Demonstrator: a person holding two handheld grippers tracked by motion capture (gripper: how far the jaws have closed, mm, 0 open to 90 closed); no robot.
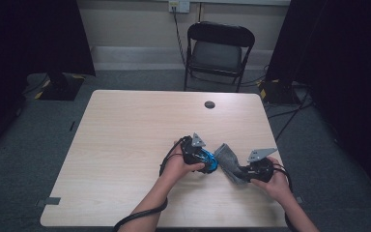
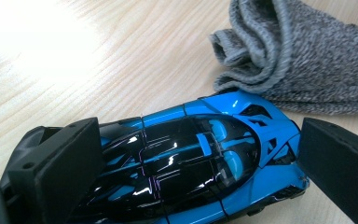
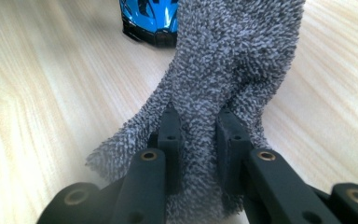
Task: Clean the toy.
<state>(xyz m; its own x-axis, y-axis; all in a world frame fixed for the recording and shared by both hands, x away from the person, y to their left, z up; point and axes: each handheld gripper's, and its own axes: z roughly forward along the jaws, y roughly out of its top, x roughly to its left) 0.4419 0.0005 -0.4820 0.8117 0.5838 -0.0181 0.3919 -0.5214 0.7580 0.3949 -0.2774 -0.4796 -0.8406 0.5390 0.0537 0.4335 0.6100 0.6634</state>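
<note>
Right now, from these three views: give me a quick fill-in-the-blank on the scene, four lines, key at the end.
1. The left gripper has its jaws on either side of a toy car coloured black and ____.
2. The right gripper is shut on a grey ____.
3. The cloth lies to the ____ of the car in the high view.
4. Behind the table stands a black folding ____.

Missing words: blue; cloth; right; chair
</note>
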